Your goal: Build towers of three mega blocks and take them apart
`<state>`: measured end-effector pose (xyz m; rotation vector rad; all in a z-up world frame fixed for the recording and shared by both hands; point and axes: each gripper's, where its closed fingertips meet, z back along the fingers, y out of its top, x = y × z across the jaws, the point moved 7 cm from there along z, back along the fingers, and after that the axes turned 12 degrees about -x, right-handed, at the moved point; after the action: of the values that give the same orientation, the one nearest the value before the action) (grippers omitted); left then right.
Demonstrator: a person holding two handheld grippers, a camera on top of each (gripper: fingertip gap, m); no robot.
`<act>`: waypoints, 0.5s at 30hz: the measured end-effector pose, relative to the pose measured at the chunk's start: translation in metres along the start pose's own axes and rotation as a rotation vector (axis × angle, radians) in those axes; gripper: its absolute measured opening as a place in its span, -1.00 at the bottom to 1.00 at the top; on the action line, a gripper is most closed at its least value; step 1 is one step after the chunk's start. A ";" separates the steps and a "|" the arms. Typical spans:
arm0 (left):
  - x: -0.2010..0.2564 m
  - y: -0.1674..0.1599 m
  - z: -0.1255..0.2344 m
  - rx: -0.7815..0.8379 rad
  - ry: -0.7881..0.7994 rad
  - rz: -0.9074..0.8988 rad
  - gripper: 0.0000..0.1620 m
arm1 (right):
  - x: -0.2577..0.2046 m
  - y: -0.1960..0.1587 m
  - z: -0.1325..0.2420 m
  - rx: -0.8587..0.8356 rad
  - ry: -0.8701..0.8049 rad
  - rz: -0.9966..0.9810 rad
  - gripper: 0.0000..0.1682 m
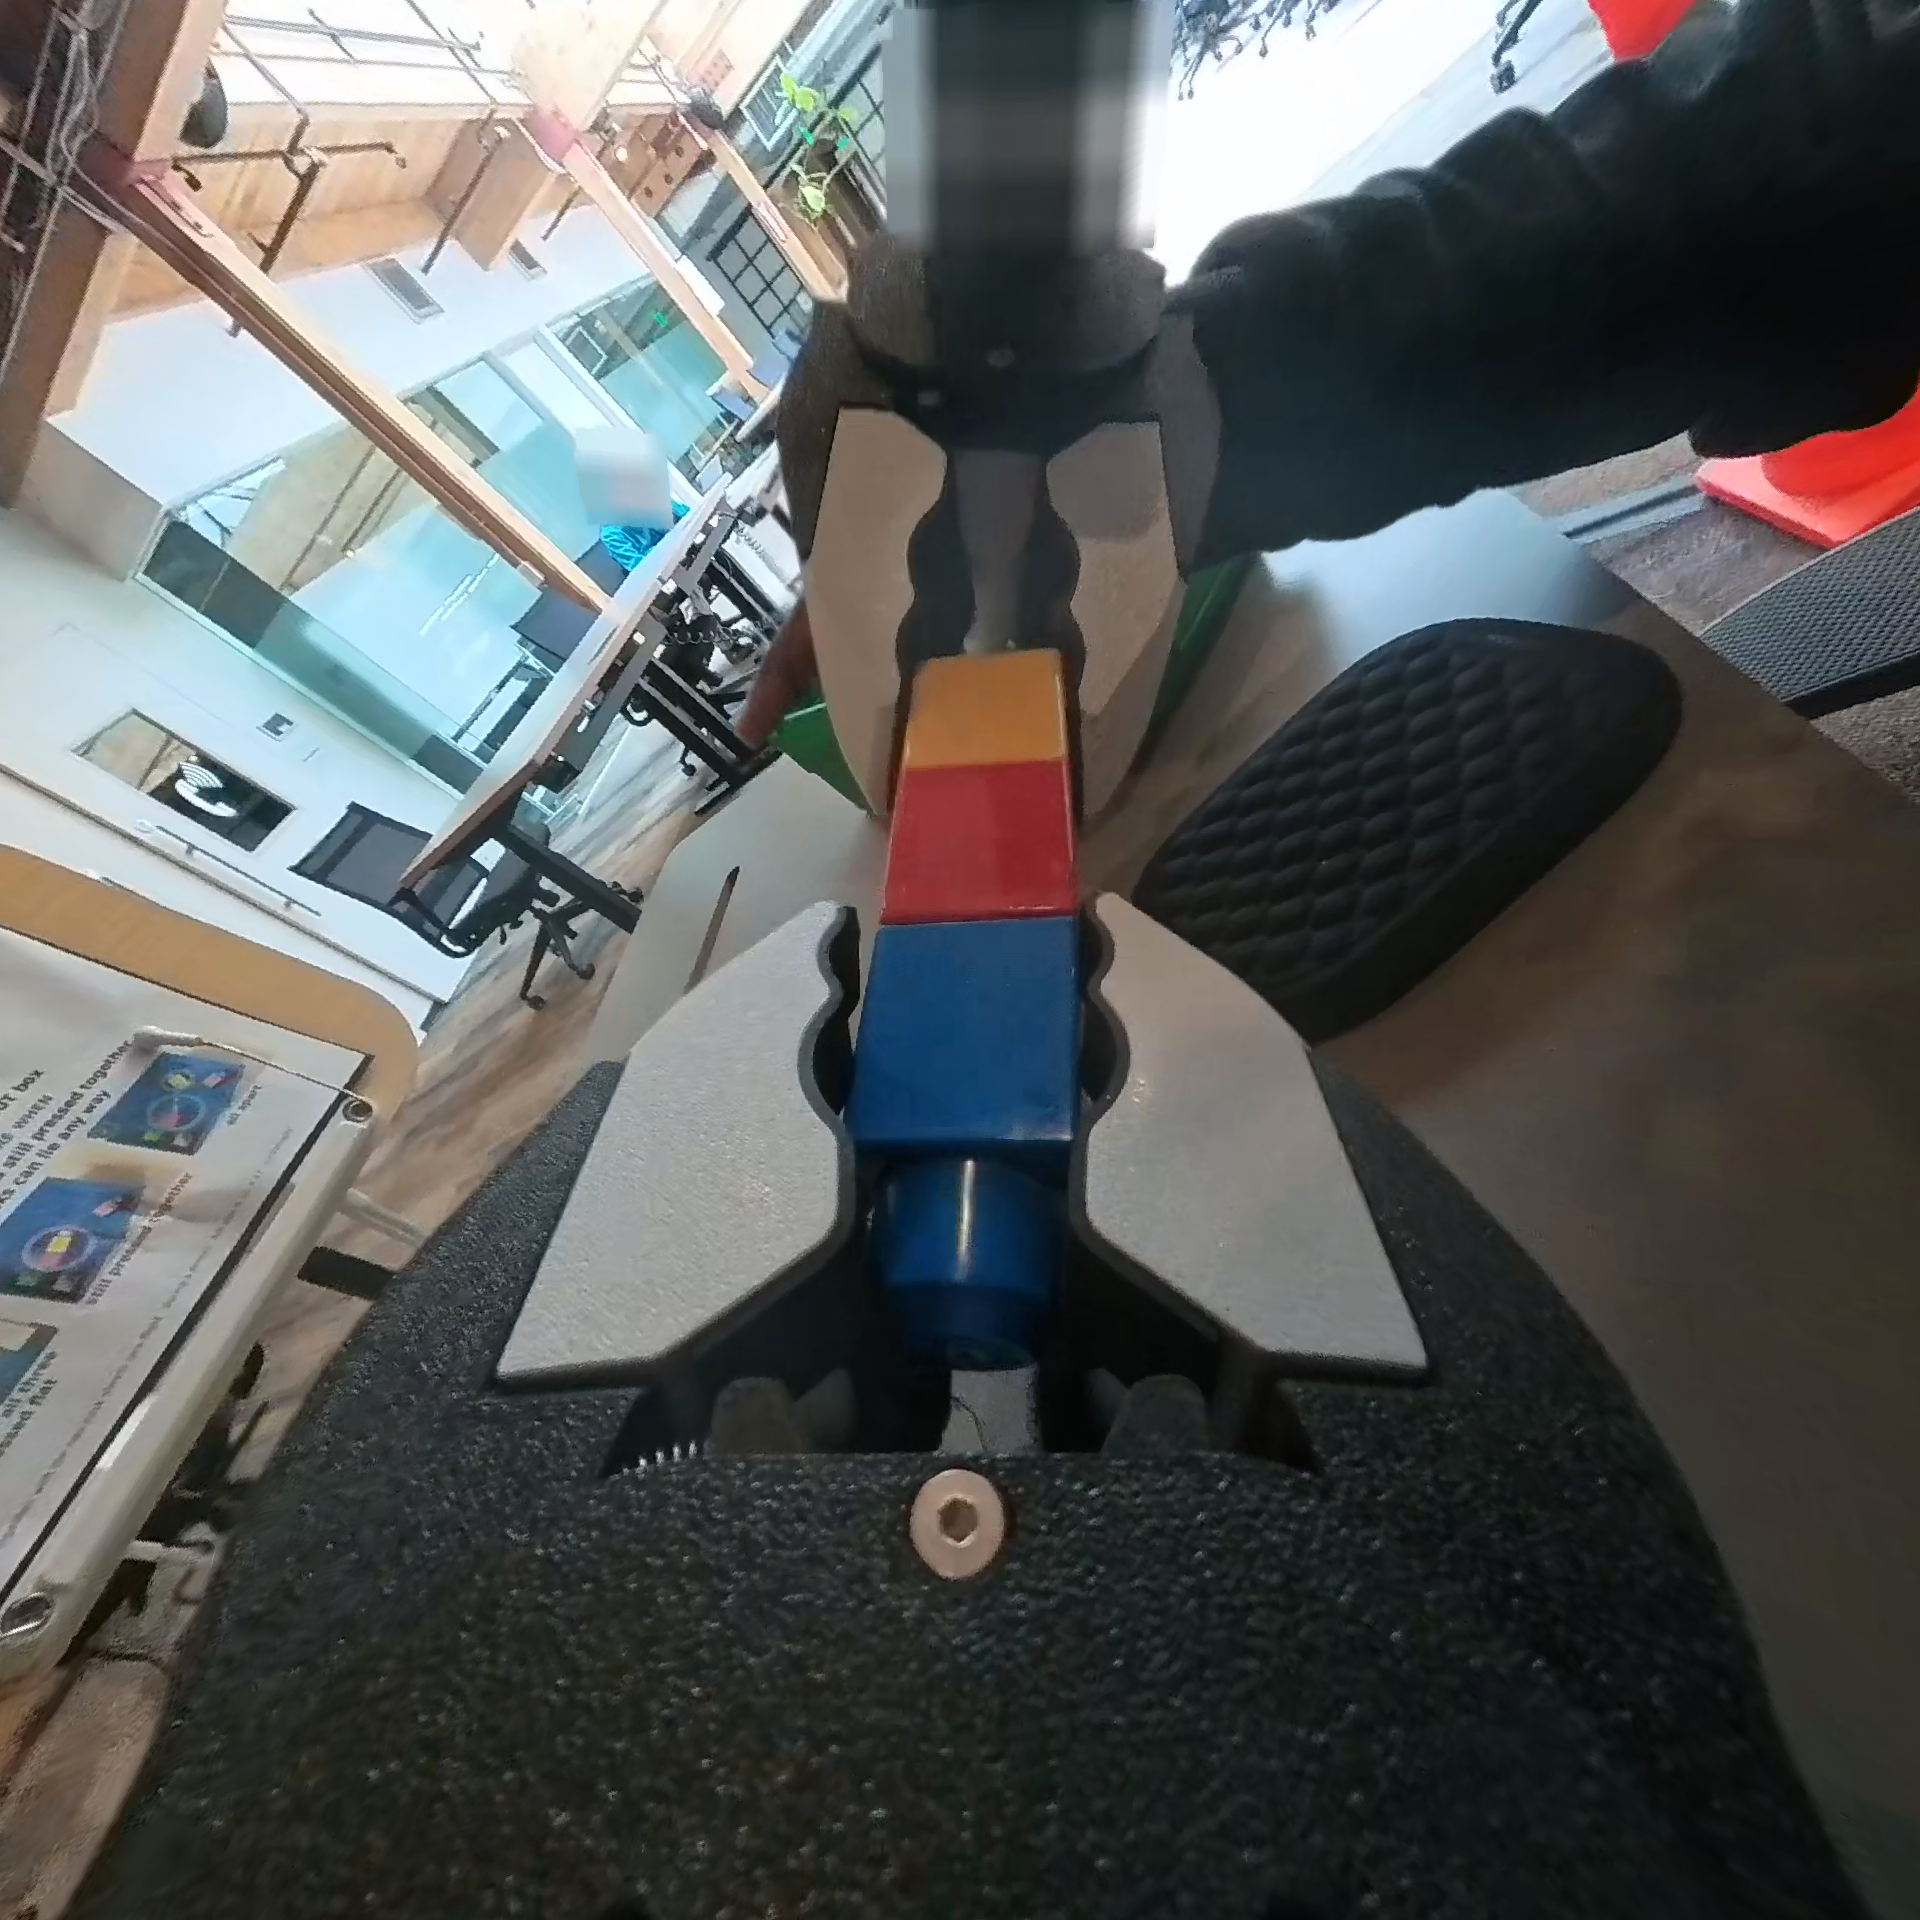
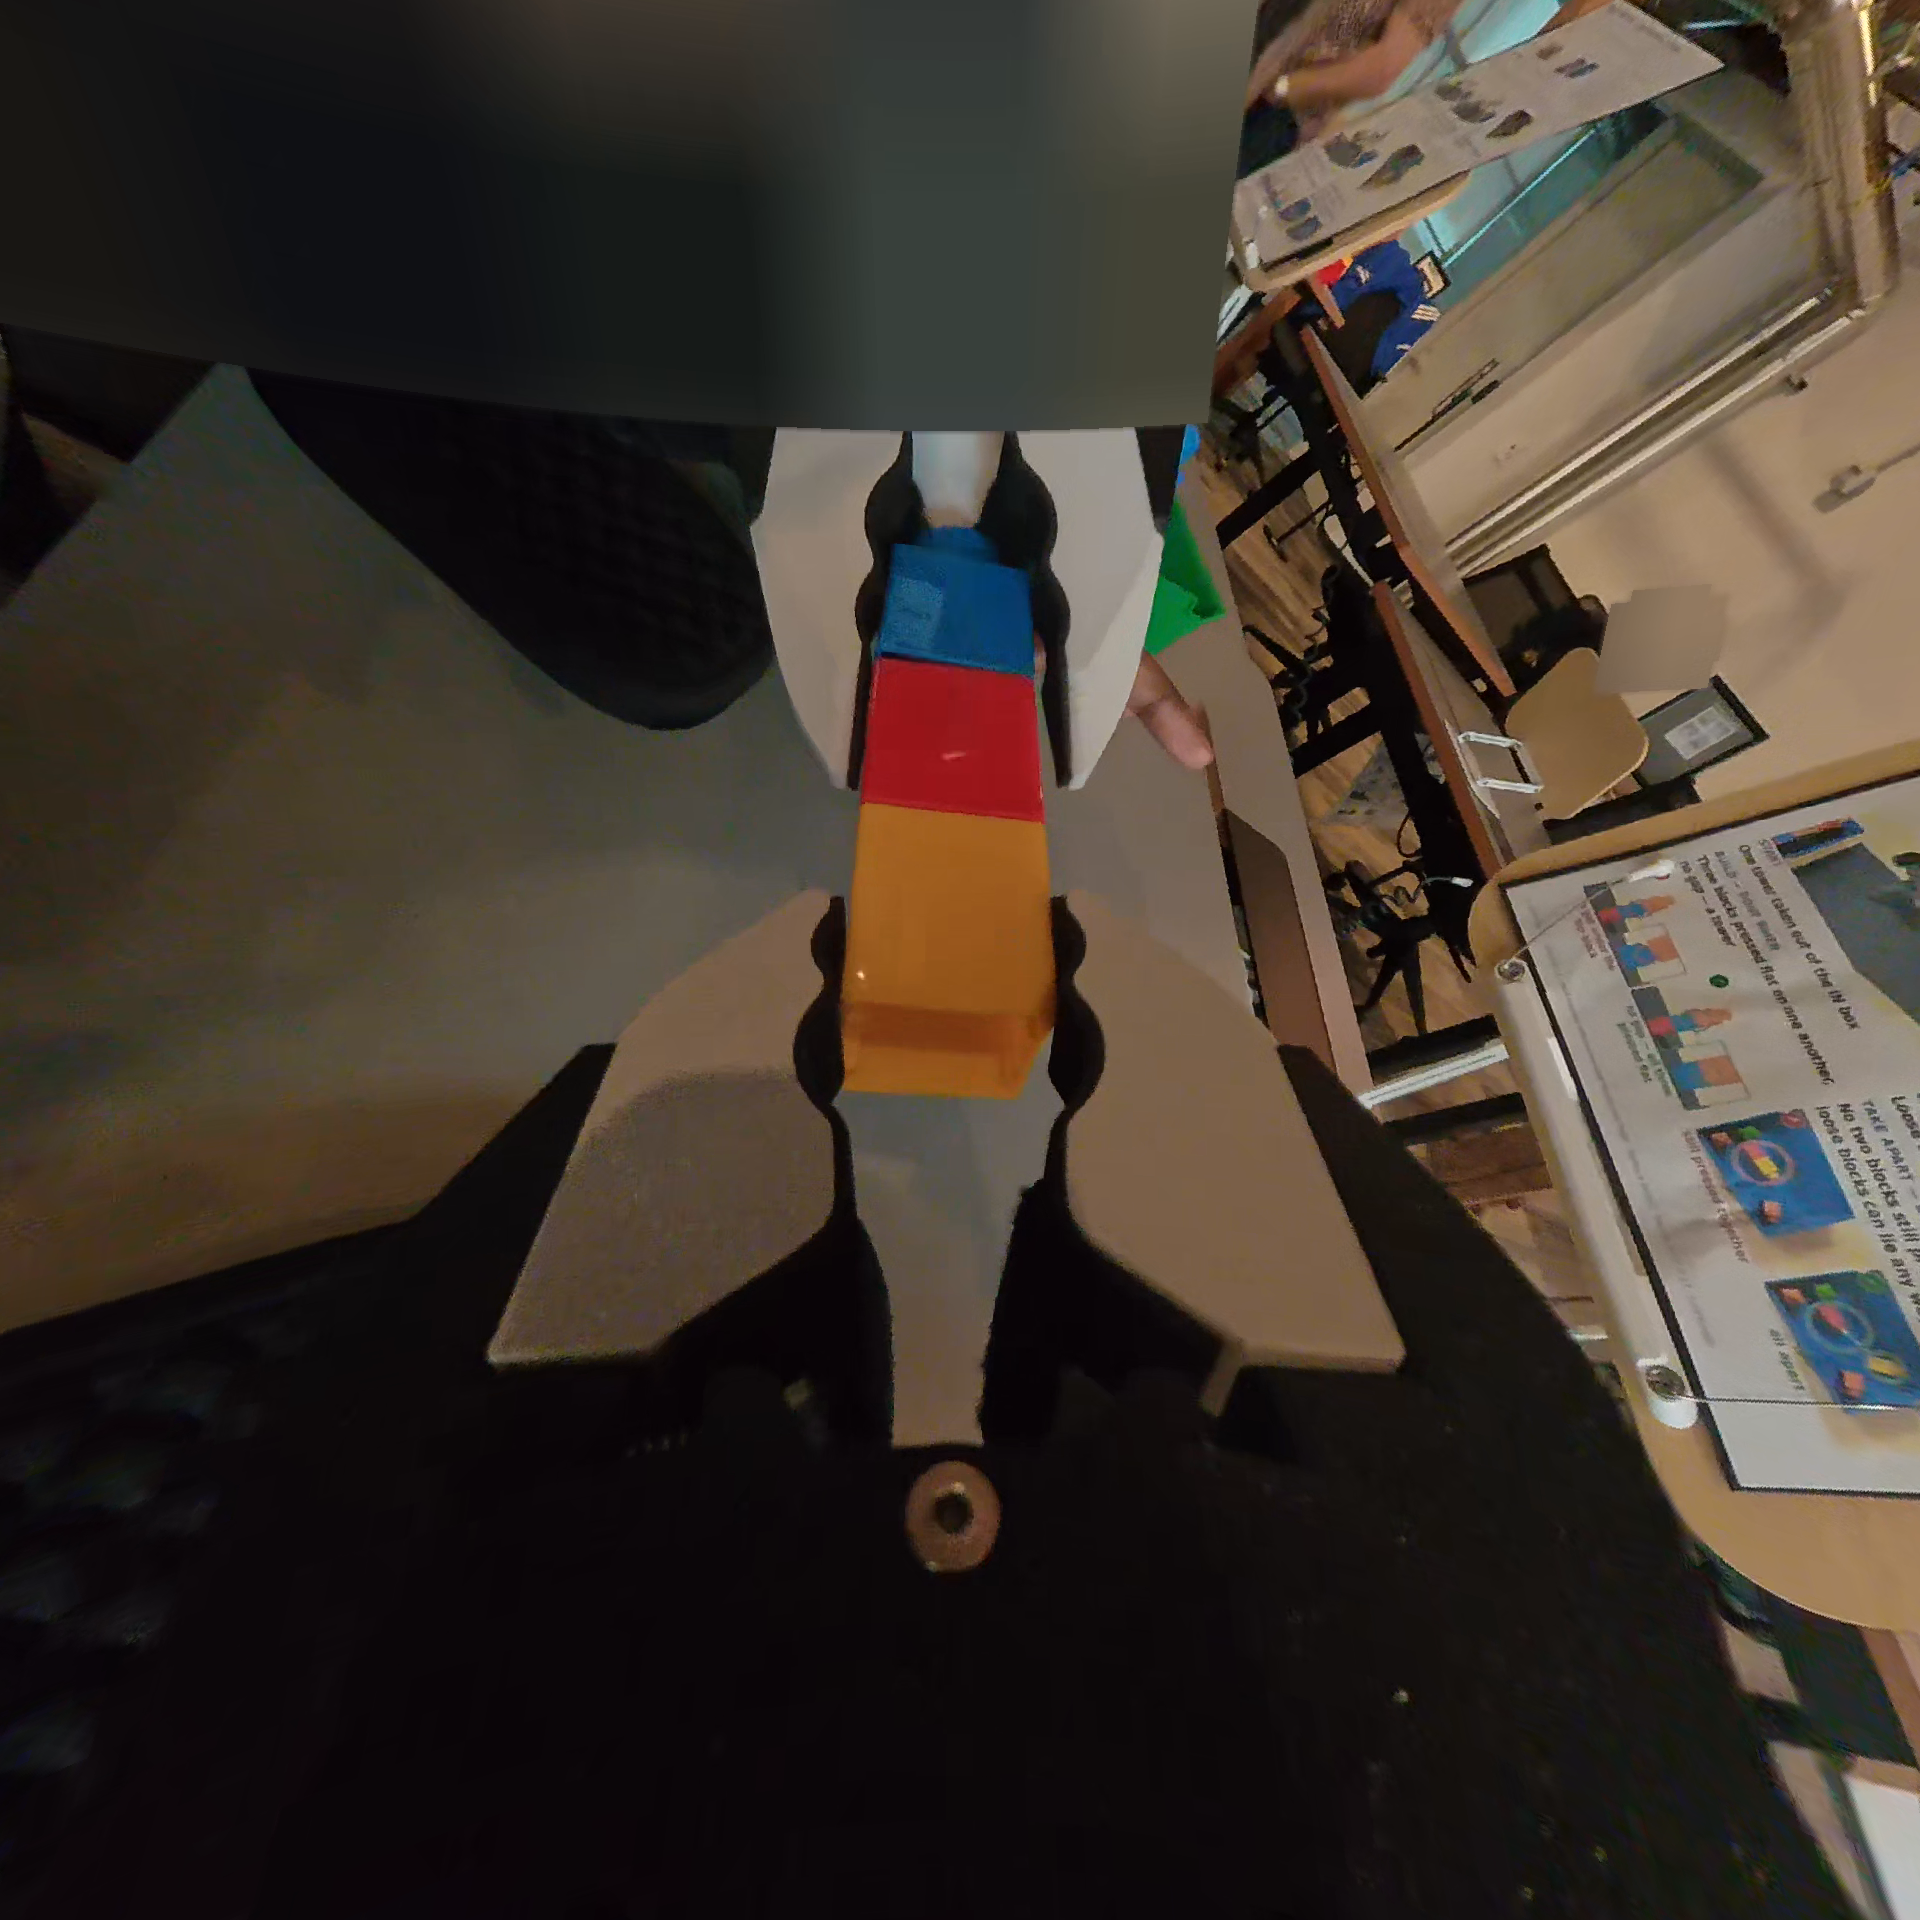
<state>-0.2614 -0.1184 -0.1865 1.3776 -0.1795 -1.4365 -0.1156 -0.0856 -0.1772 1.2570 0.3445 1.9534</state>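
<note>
A tower of three mega blocks is held in the air between my two grippers, which face each other. My left gripper is shut on the blue block, whose stud points back toward its camera. The red block is in the middle. My right gripper is shut on the orange block at the other end. In the right wrist view the red block and the blue block lie beyond, with the left gripper closed around the blue one. The three blocks are pressed together with no gap.
A grey table lies under the grippers. A black mesh cushion and a green object are close behind. A black sleeve reaches in from the right. Orange cone stands far right. Instruction sheets are at the sides. The grippers are tip to tip, or close to it.
</note>
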 end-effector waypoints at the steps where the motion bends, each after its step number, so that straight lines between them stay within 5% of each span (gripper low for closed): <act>1: 0.000 -0.001 0.000 -0.004 -0.007 0.006 -0.51 | 0.000 -0.001 0.001 -0.016 -0.008 0.012 -0.57; 15: -0.009 -0.010 0.014 0.023 0.031 0.068 -0.51 | 0.004 -0.018 0.038 -0.067 -0.084 -0.035 -0.57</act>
<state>-0.2805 -0.1152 -0.1842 1.3989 -0.2212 -1.3595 -0.0755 -0.0771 -0.1673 1.2768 0.2548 1.8613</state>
